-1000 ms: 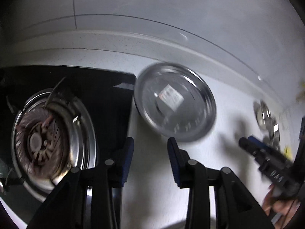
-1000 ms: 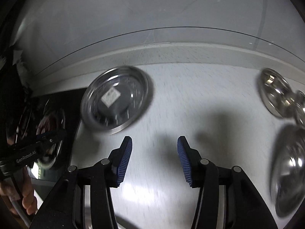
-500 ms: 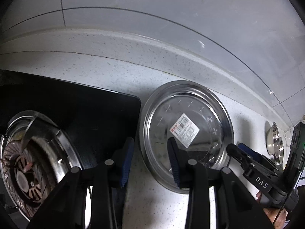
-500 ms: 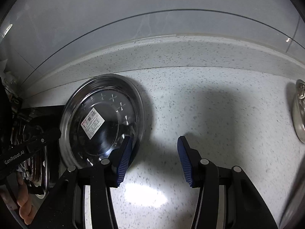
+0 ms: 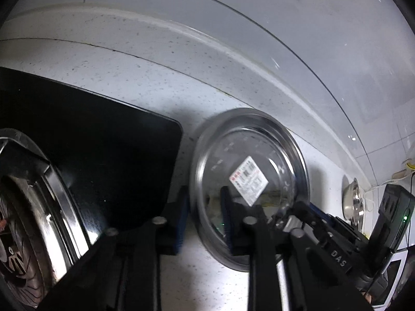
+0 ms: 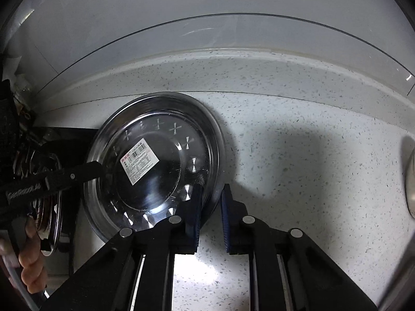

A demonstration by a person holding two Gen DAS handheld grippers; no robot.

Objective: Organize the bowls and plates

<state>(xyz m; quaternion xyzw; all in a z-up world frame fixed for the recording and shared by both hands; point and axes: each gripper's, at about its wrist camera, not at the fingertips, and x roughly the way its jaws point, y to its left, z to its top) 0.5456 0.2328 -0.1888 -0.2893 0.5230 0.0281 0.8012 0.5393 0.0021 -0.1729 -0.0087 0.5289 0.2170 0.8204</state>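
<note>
Your right tool (image 6: pixel 209 213) straddles the plate's (image 6: pixel 155 165) rim on the side away from the stove: one blue pad (image 6: pixel 195 212) lies inside the plate, the other outside it on the bench (image 6: pixel 298 171). The jaws are narrowed around the rim, but a sliver of gap shows, so you cannot tell whether they have clamped it.

Your left tool (image 5: pixel 203 220) straddles the plate (image 5: pixel 249 184) rim on the stove side, one pad (image 5: pixel 226 217) inside the dish and the other between plate and stove (image 5: pixel 85 155). Its jaws stand about half open, and whether the pads touch the metal cannot be told; the picture is blurred there.

The plate is a round steel one with a white barcode sticker (image 6: pixel 139 163) in its well. It lies just beside the stove's black glass corner, near the raised back lip of the bench. The side of the plate away from the stove looks a little lifted, though this is uncertain.

The bench is pale speckled stone, running back to a curved upstand and a plain grey wall (image 6: pixel 207 0). A steel burner ring (image 5: pixel 49 199) sits in the stove. Well apart from the plate, on the side away from the stove, stand more steel bowls (image 5: pixel 354 202).
</note>
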